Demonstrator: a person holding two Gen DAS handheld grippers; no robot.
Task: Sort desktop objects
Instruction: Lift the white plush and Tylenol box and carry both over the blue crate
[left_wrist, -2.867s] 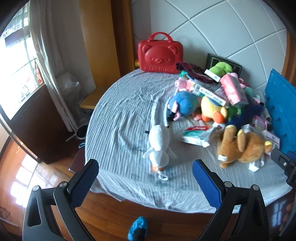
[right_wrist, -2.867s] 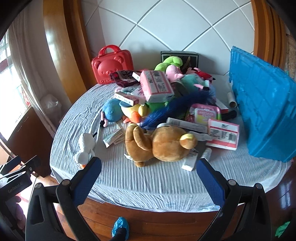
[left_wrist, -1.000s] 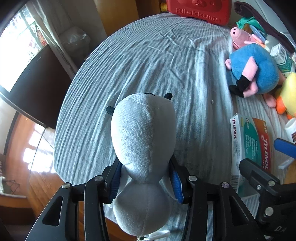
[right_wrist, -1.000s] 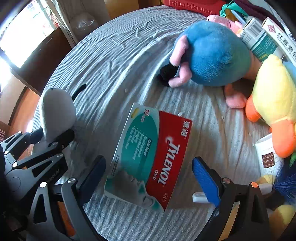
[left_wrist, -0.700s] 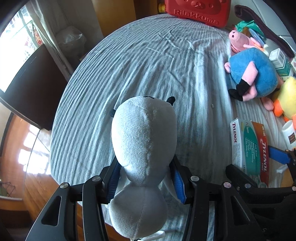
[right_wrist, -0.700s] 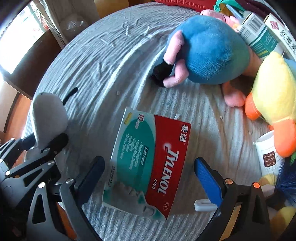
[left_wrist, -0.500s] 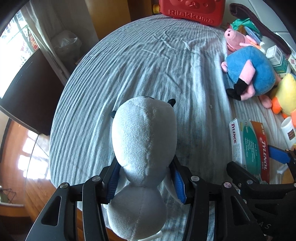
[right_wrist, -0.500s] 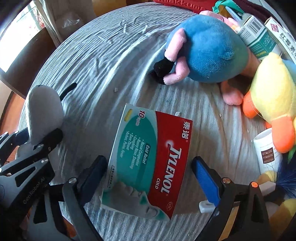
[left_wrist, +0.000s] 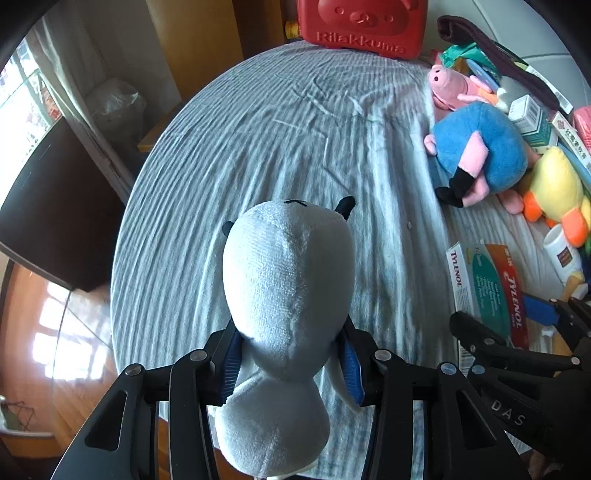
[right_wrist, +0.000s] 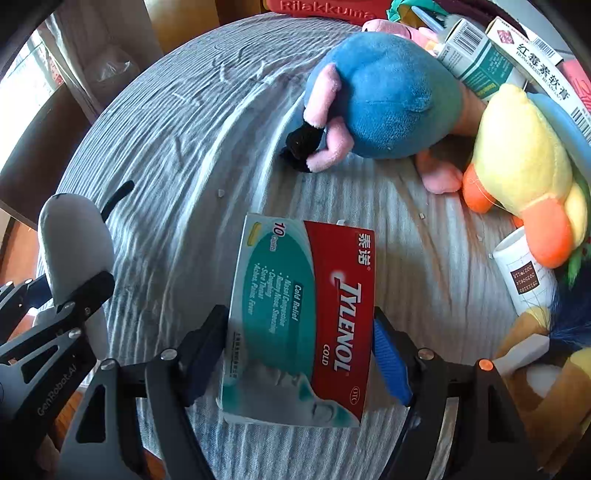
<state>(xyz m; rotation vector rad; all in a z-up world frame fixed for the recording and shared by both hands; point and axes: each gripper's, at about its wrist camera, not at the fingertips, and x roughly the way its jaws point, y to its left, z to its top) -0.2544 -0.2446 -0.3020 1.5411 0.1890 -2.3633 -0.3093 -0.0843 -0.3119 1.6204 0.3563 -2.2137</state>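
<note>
Tablecloth (left_wrist: 258, 155), grey and ribbed, spreads ahead of both tongs and carries everything to be sorted. Beyond the right gripper (right_wrist: 299, 354) and off to its far right lies the heap of soft toys, the blue plush (right_wrist: 388, 92) and the yellow duck (right_wrist: 524, 166) among them, with cartons stacked behind. Nearer, the white plush (left_wrist: 288, 295) sits between the blue pads of the left gripper (left_wrist: 290, 363), which pinch its narrow waist; those jaws are closing a little more on the soft body, so the head bulges out past the fingertips and the lower body hangs back toward the camera. Beside it, on that gripper's right, the Tylenol box (right_wrist: 303, 321) lies flat on the cloth straight between the right gripper's fingers. Its long axis runs away from the wrist, along the fingers, so the two pads face its long edges; the left finger meets the teal edge and the blue pad sits at the red edge. These jaws are closing with the box between them, and whether they already press hard enough to carry it I cannot tell. The right hand is plainly the nearer one for this box. A small white bottle (right_wrist: 524, 273) stands to the right gripper's right, apart from the box.
</note>
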